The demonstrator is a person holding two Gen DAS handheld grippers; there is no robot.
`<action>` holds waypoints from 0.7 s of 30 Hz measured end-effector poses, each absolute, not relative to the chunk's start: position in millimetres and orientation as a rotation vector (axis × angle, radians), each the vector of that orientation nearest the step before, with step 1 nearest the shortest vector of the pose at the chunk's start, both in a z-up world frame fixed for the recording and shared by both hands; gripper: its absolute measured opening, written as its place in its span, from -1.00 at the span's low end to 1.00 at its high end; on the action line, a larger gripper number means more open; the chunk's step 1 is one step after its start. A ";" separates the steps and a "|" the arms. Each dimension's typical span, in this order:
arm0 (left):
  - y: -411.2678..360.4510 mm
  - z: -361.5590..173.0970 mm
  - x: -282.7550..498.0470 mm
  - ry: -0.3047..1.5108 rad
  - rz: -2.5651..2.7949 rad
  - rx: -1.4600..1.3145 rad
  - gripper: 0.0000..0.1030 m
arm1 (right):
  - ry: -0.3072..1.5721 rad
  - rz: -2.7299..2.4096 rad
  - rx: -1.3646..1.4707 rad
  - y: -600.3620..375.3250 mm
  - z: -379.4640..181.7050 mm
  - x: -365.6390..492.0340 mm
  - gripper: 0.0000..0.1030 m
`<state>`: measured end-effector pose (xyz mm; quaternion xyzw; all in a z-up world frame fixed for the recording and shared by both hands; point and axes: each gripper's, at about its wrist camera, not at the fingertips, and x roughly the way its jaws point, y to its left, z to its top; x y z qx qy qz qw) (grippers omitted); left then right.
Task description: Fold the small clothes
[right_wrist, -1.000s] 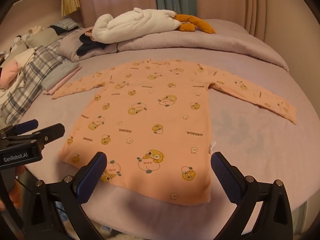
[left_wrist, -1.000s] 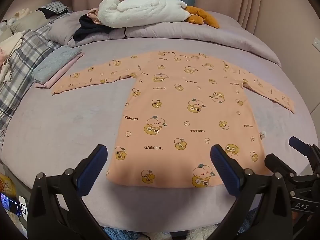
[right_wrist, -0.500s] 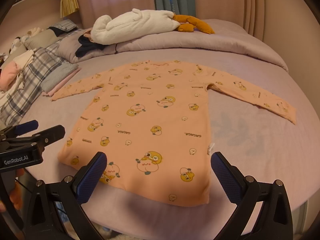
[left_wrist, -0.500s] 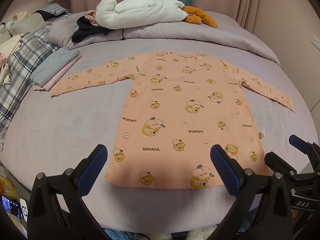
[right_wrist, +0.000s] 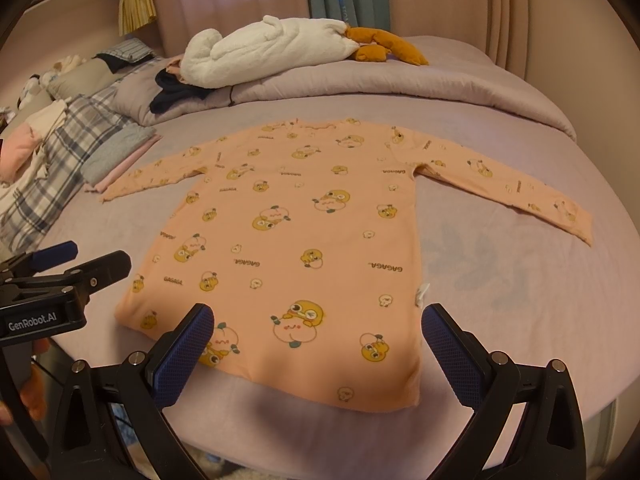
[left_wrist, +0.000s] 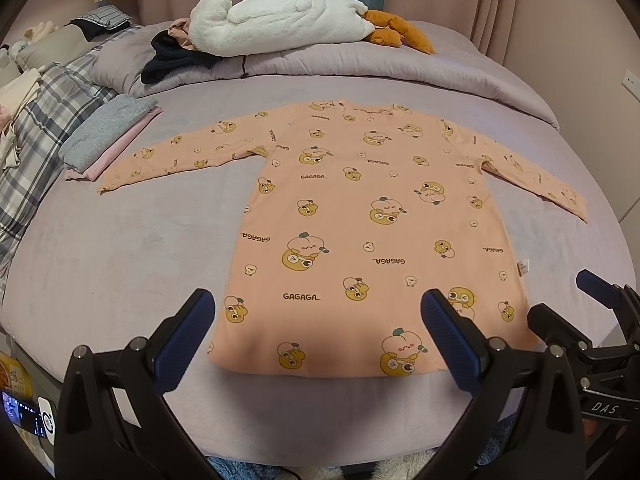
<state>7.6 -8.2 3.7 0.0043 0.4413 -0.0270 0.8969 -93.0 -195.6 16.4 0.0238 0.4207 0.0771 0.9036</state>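
Note:
A peach long-sleeved shirt (left_wrist: 360,232) (right_wrist: 296,240) with yellow cartoon prints lies flat on the lilac bed, both sleeves spread out, hem toward me. My left gripper (left_wrist: 318,328) hovers open above the hem's left half, holding nothing. My right gripper (right_wrist: 318,332) stands open over the hem's right half, also empty. The right gripper's fingers (left_wrist: 560,320) show at the right edge of the left wrist view. At the left edge of the right wrist view the left gripper's fingers (right_wrist: 100,268) appear.
A folded grey and pink stack (left_wrist: 108,136) lies by the left sleeve cuff. A plaid blanket (left_wrist: 36,128) runs along the left. A rolled duvet (left_wrist: 360,60) carries a white plush (left_wrist: 280,16), an orange toy (left_wrist: 396,28) and dark clothes (left_wrist: 176,56). The bed edge (left_wrist: 320,432) is just below the grippers.
Both views have shifted slightly, so the shirt sits a little lower and closer in frame. The shirt has not moved and both grippers stay open.

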 end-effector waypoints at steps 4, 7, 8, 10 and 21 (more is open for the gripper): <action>-9.8 3.4 8.7 0.913 -0.054 0.011 1.00 | 0.869 0.159 0.051 -195.4 16.2 -93.2 1.00; -11.1 3.4 9.6 0.912 -0.053 0.012 1.00 | 0.871 0.160 0.049 -195.7 16.4 -92.5 1.00; -11.8 3.3 10.0 0.912 -0.053 0.013 1.00 | 0.871 0.159 0.049 -195.5 16.2 -92.8 1.00; -7.7 3.6 7.7 0.915 -0.054 0.009 1.00 | 0.873 0.157 0.052 -195.5 15.7 -92.4 1.00; -8.6 2.0 6.7 0.914 -0.055 0.015 1.00 | 0.876 0.151 0.060 -195.8 14.9 -93.8 1.00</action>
